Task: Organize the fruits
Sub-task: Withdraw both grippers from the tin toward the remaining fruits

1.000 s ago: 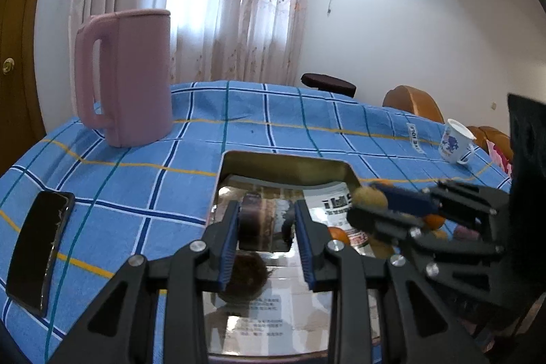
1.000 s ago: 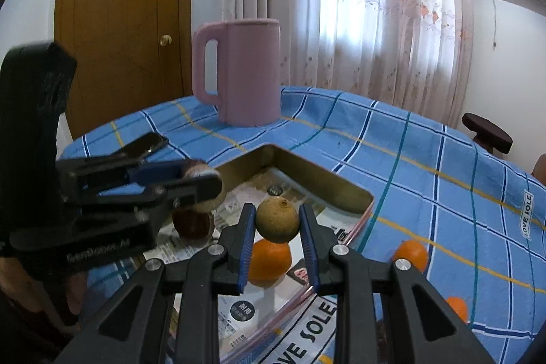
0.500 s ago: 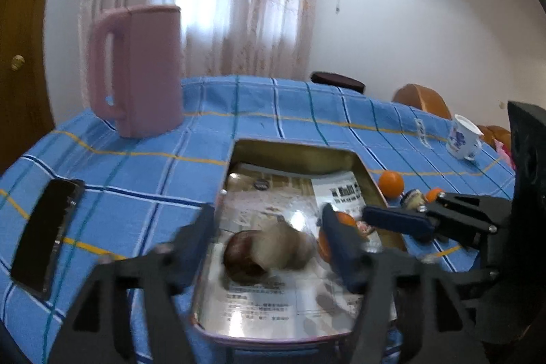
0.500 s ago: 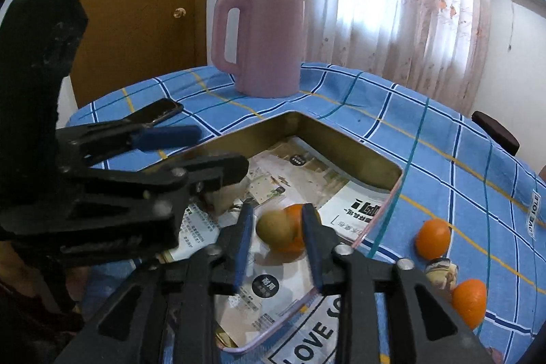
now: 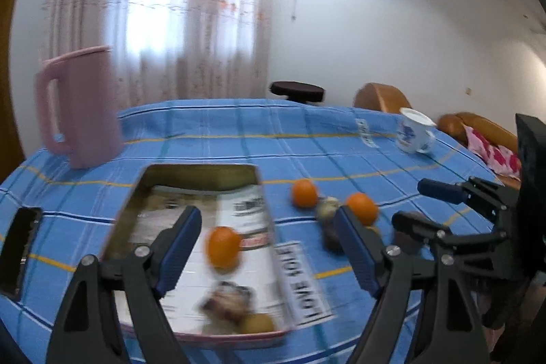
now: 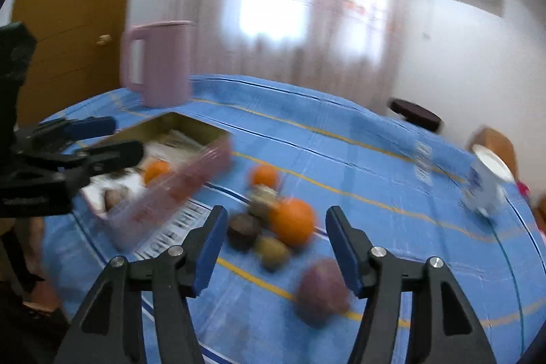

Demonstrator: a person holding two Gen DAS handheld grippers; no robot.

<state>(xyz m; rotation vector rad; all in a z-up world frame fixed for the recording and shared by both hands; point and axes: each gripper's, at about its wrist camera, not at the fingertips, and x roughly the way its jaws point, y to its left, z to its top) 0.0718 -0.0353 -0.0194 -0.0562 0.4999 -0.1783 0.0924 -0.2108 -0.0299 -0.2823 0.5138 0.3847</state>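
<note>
Both tongs (image 5: 269, 244) (image 6: 274, 244) opened, fruit dropped in tray (image 5: 143, 190)

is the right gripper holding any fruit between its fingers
No, the right gripper stands open with nothing between its fingers; the orange and the other fruit lie on the blue tablecloth beyond them.

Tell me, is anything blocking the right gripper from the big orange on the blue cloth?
Nothing visible is. The right gripper stands open, nothing between its jaws, and the big orange lies just ahead on the cloth, crowded by a dark brown fruit and a greenish fruit beside it.
</note>
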